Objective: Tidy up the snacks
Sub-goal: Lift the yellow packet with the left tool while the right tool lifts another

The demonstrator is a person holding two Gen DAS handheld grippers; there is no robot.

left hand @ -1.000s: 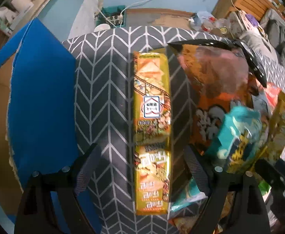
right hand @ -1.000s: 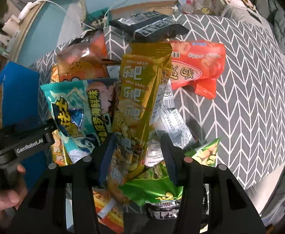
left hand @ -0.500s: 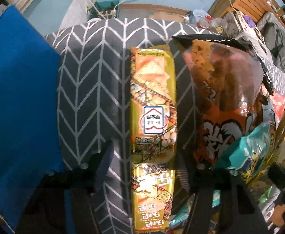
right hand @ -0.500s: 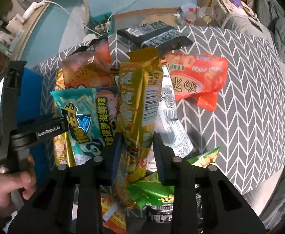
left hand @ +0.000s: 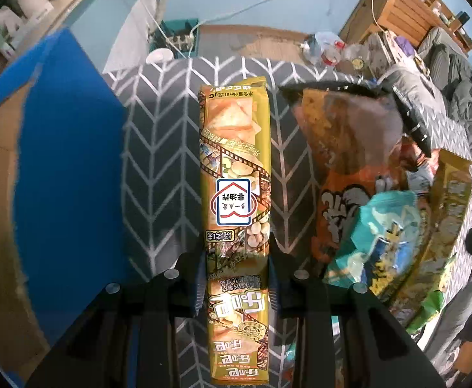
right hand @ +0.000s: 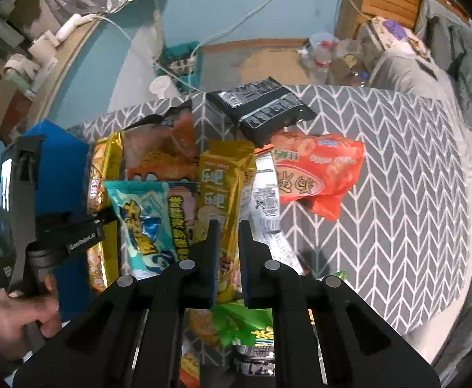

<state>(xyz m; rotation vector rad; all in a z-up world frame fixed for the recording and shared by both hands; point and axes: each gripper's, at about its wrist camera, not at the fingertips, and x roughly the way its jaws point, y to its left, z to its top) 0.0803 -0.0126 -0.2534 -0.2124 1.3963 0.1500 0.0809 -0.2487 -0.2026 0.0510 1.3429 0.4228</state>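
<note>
My left gripper (left hand: 236, 258) is shut on a long yellow cracker pack (left hand: 236, 168) that points away over the grey chevron cloth (left hand: 158, 148). My right gripper (right hand: 228, 236) is shut on a second yellow cracker pack (right hand: 226, 174), held upright above the snack pile. The pile holds a teal seaweed chip bag (right hand: 152, 220), an orange bag (right hand: 161, 158), a red bag (right hand: 316, 168), a black pack (right hand: 262, 110), a white wrapper (right hand: 266, 200) and a green bag (right hand: 245, 326). The left gripper with the hand holding it (right hand: 42, 236) shows at the left of the right wrist view.
A blue-sided cardboard box (left hand: 58, 168) stands at the cloth's left edge. The right half of the cloth (right hand: 407, 194) has no snacks on it. A wooden shelf (left hand: 394, 16), cables and clutter lie on the floor beyond the far edge.
My left gripper's fingers closed in from wide open onto the long yellow pack. My right gripper tightened on its yellow pack and rose, so the pile looks farther away.
</note>
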